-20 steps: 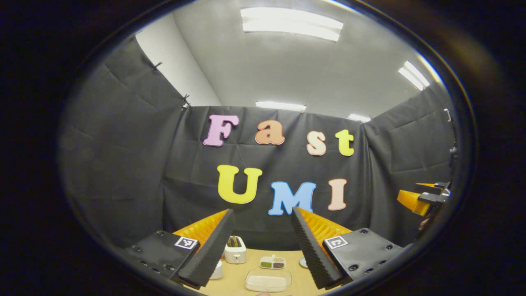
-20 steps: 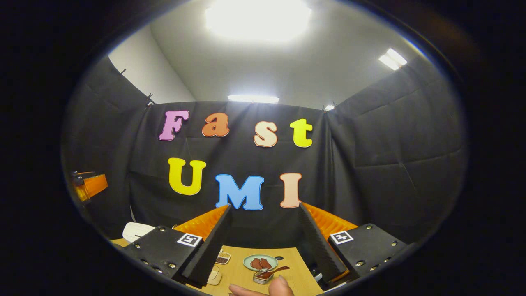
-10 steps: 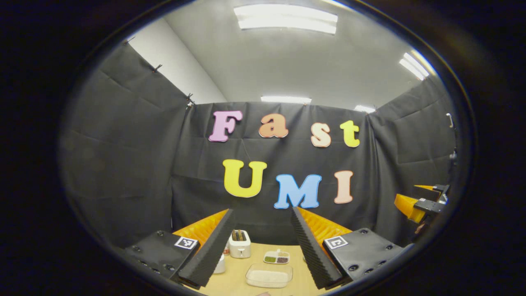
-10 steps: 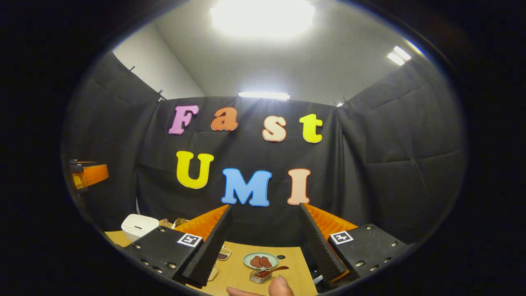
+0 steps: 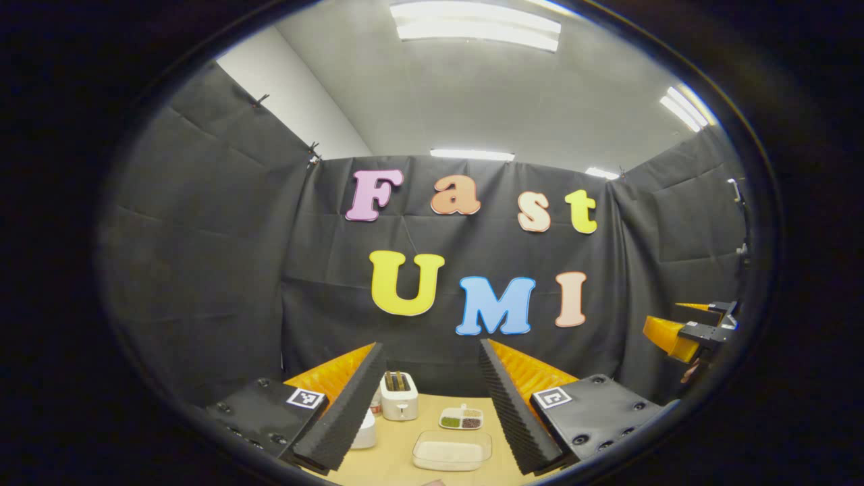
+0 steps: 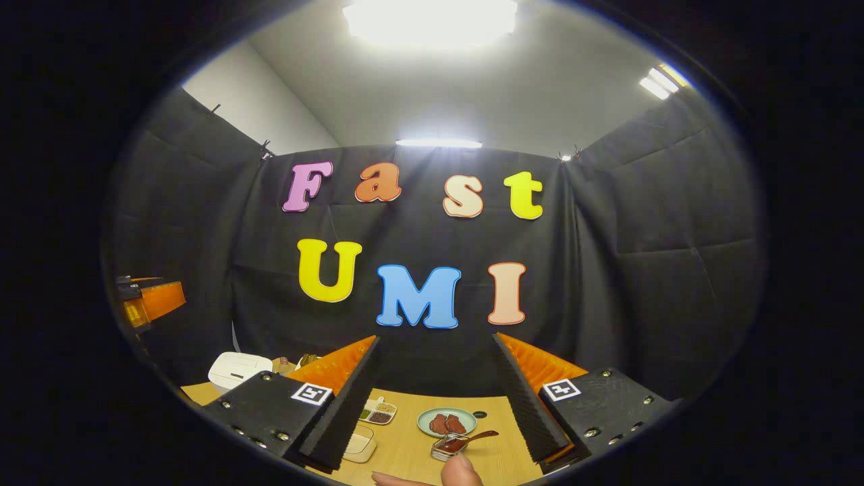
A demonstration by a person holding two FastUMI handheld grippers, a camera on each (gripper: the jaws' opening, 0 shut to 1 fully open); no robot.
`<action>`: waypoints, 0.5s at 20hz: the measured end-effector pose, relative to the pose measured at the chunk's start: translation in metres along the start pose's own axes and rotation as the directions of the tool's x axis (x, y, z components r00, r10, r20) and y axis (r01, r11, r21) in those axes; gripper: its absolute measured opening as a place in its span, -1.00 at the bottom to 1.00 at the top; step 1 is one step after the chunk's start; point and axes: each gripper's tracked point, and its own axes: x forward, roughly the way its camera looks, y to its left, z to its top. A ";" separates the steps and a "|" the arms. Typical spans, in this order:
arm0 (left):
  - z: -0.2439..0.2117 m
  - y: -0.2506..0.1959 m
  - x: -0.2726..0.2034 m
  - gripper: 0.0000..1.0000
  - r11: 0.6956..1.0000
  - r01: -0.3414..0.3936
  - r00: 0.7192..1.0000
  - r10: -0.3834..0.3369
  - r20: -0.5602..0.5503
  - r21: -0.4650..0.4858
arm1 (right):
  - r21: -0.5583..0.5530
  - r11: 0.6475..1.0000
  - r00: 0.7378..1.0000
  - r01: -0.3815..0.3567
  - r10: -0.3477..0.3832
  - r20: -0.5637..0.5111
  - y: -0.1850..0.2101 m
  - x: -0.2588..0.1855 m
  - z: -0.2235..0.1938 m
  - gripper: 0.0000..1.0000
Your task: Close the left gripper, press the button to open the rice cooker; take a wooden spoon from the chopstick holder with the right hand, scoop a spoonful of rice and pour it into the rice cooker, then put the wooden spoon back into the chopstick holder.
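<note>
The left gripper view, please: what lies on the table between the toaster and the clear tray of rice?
In the left gripper view, bare wooden tabletop lies between the toaster and the clear tray of rice; a small divided dish sits just to the side of that stretch.

Left tool [image 5: 430,405] and right tool [image 6: 435,405] gape wide, level.

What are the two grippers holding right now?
Nothing. The left gripper and the right gripper both have their fingers spread apart above the table.
</note>
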 end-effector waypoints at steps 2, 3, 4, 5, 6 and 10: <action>-0.006 0.016 0.008 0.92 1.000 0.012 1.000 -0.012 -0.007 0.010 | 0.003 1.000 1.000 0.003 -0.003 -0.004 0.018 0.004 0.003 0.95; -0.009 0.025 0.012 1.00 1.000 0.013 1.000 -0.013 -0.011 0.013 | -0.003 1.000 1.000 0.009 -0.009 -0.009 0.025 0.006 0.003 0.95; -0.015 0.034 0.017 0.92 1.000 0.017 1.000 -0.016 -0.017 0.013 | -0.011 1.000 1.000 0.018 -0.018 -0.015 0.029 0.008 0.001 0.95; -0.020 0.041 0.021 0.99 1.000 0.021 0.999 -0.020 -0.027 0.011 | -0.016 1.000 0.999 0.026 -0.027 -0.021 0.035 0.009 0.000 0.95; -0.027 0.049 0.022 0.84 1.000 0.020 0.999 -0.020 -0.039 0.009 | -0.017 0.999 0.999 0.033 -0.033 -0.029 0.042 0.010 -0.001 0.95; -0.049 0.074 0.035 0.84 0.999 0.030 0.997 -0.028 -0.067 0.017 | -0.015 0.998 0.997 0.053 -0.054 -0.060 0.064 0.009 -0.007 0.94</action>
